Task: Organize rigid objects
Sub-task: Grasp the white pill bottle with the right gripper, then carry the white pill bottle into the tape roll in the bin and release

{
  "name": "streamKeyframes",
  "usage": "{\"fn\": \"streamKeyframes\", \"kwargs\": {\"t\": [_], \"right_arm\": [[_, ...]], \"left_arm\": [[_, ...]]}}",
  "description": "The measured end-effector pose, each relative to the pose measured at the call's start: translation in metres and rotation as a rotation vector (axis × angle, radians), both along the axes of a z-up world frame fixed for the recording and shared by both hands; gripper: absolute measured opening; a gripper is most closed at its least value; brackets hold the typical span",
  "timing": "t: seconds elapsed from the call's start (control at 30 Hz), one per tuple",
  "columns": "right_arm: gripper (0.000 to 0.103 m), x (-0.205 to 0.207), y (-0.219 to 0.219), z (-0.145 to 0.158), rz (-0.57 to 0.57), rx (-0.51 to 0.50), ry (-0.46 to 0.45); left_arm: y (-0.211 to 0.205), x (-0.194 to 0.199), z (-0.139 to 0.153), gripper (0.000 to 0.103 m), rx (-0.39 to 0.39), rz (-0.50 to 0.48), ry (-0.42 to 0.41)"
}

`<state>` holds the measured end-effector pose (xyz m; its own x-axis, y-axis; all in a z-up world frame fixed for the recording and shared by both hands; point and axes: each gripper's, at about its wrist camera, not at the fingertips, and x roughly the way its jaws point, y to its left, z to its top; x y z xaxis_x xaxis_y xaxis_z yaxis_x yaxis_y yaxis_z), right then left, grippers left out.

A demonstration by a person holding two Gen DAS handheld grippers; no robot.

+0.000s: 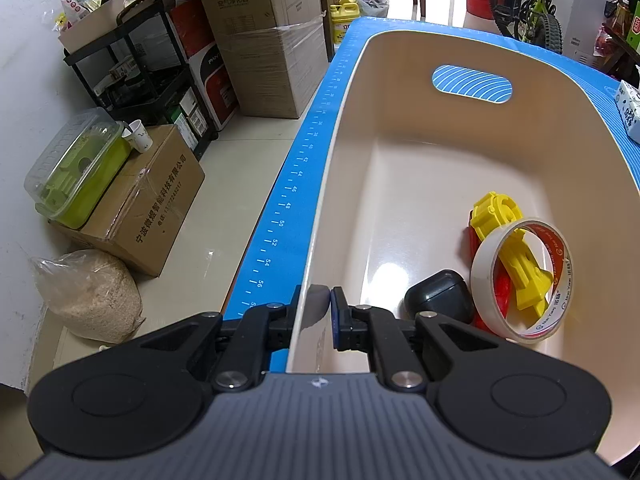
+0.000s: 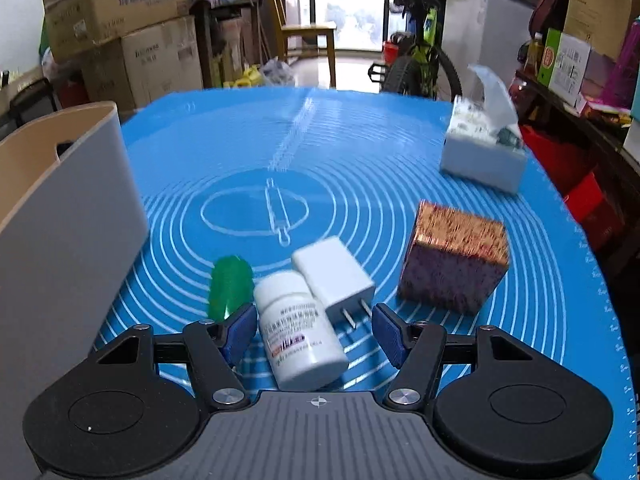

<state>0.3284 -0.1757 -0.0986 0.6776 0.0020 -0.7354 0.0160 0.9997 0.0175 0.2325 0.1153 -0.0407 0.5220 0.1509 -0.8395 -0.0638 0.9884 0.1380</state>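
My left gripper (image 1: 316, 312) is shut on the near left wall of the beige bin (image 1: 344, 128), one finger outside and one inside. In the bin lie a white tape roll (image 1: 520, 280), a yellow plastic piece (image 1: 516, 256) over a red one (image 1: 500, 292), and a dark case (image 1: 438, 294). My right gripper (image 2: 316, 334) is open over the blue mat (image 2: 360, 152). A white pill bottle (image 2: 298, 330) lies between its fingers, touching a white charger plug (image 2: 334, 276). A green object (image 2: 230, 286) lies just left. A shiny copper cube box (image 2: 454, 256) stands to the right.
The bin's grey outer wall (image 2: 60, 240) stands at the left of the right wrist view. A tissue pack (image 2: 484, 152) sits at the mat's far right. Cardboard boxes (image 1: 264, 36), a shelf and a bag stand on the floor beyond the table's left edge.
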Motion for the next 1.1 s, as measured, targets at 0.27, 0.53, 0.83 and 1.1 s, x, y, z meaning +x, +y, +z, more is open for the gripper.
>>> {"fn": "streamKeyframes", "kwargs": {"t": [0.27, 0.53, 0.83, 1.1], "right_arm": [[0.046, -0.004, 0.005, 0.002, 0.033, 0.022, 0.004], [0.045, -0.016, 0.010, 0.031, 0.001, 0.004, -0.072], [0.045, -0.033, 0.021, 0.069, -0.013, 0.054, -0.223], [0.045, -0.057, 0.056, 0.109, 0.097, 0.135, -0.386]], "left_arm": [[0.000, 0.000, 0.000, 0.014, -0.001, 0.000, 0.001], [0.000, 0.000, 0.001, 0.014, -0.001, 0.000, 0.000], [0.000, 0.000, 0.000, 0.014, -0.003, 0.000, 0.000], [-0.002, 0.000, 0.000, 0.013, -0.004, 0.000, 0.000]]}}
